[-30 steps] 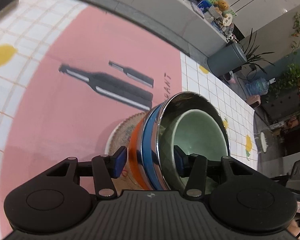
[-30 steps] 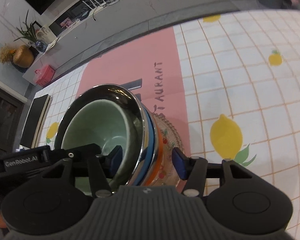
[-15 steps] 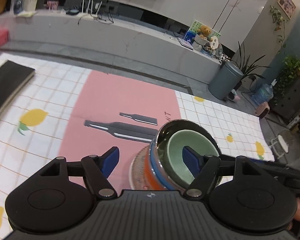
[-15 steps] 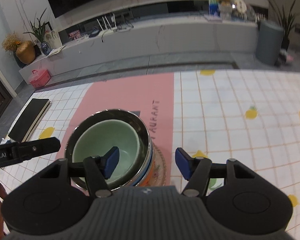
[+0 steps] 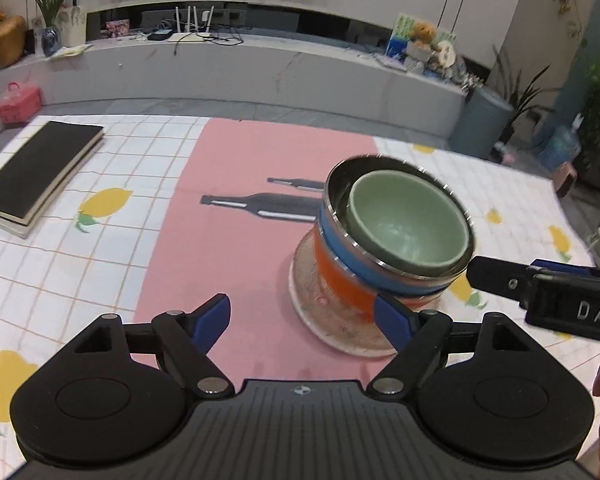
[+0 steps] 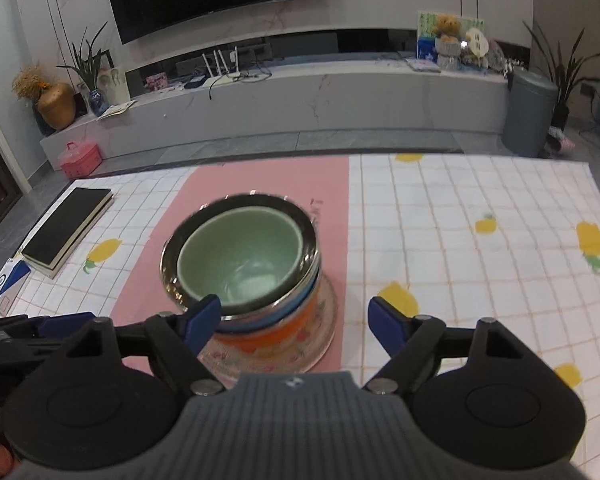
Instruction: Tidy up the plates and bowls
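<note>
Bowls nest on the pink mat [image 5: 236,184]: green bowl [image 5: 410,226] inside steel bowl [image 5: 336,184], over blue and orange ones, on a patterned plate [image 6: 324,332]. Left gripper [image 5: 304,318] and right gripper [image 6: 294,318] are opening, holding nothing.

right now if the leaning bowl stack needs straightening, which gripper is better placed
Probably the right gripper: its opening jaws sit empty just short of the stack, with the green bowl and steel bowl near its inner finger. The left gripper sits mostly off to one side.
</note>
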### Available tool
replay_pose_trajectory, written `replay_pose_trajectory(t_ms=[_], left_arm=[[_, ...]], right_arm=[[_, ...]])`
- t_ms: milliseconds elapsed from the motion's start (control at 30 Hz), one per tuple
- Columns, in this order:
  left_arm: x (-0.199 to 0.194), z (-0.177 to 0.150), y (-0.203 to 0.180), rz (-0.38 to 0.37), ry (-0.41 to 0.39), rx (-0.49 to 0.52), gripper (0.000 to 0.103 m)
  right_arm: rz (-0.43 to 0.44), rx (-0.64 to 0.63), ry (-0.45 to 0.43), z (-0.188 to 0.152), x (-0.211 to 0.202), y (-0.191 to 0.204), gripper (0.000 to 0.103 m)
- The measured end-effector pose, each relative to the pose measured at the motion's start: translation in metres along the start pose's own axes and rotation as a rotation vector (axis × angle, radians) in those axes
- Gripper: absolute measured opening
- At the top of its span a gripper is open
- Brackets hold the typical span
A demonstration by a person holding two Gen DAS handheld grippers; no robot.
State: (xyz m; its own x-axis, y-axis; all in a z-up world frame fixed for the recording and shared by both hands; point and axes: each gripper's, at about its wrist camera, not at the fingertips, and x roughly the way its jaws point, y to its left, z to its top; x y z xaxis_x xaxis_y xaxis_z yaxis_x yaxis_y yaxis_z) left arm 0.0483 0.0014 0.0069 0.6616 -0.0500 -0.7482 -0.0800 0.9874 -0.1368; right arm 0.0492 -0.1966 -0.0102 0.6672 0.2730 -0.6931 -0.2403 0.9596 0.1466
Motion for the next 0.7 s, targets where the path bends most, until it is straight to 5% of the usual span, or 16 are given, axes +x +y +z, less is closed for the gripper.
replay_pose_trajectory(t_ms=[700], left_arm=[[0.018, -0.001, 0.005, 0.011, 0.073, -0.018, 0.095]], right_arm=[[-0.005, -0.021, 0.052, -0.007, 0.023, 0.002, 0.084]])
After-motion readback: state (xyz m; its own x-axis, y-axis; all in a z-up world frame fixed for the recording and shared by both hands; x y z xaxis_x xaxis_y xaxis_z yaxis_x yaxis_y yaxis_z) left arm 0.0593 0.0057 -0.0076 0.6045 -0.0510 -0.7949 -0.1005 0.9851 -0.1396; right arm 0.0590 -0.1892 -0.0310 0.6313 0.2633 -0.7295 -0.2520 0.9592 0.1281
